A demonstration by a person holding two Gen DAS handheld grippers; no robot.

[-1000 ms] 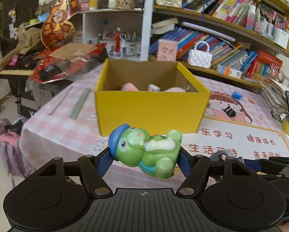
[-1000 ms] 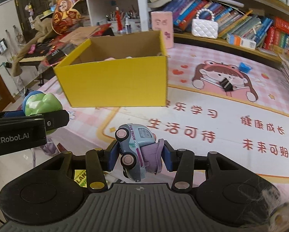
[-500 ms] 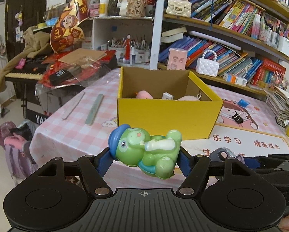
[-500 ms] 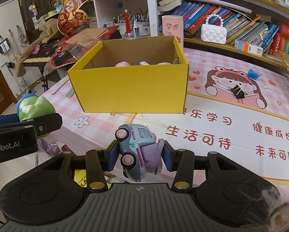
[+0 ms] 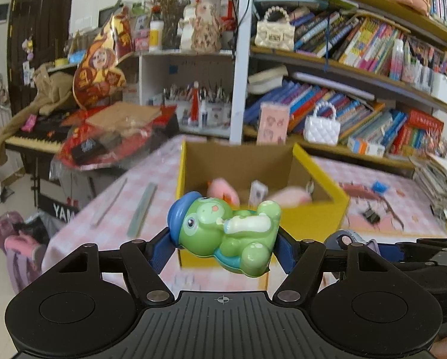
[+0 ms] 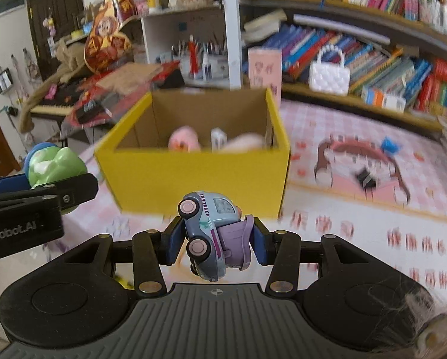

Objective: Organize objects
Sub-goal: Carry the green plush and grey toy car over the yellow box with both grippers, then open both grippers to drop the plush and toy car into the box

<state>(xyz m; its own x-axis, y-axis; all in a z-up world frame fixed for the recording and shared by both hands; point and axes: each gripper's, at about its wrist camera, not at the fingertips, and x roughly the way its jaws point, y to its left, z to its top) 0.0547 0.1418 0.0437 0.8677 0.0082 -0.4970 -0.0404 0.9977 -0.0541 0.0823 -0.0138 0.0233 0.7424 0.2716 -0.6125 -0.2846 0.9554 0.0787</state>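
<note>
A: Left gripper (image 5: pixel 223 243)?
B: Jaws pinched a glossy green plastic turtle toy (image 5: pixel 227 234), lying sideways, blue cap left. Yellow cardboard box (image 5: pixel 316 218) sat straight ahead on the desk (image 5: pixel 103 227), open top, pink toys inside.
A: Right gripper (image 6: pixel 216 239)?
B: Jaws clamped a small hard-plastic toy truck (image 6: pixel 213 236), nose-down. Box (image 6: pixel 193 176) ahead and slightly left; right looked nearer, I'd guess.
</note>
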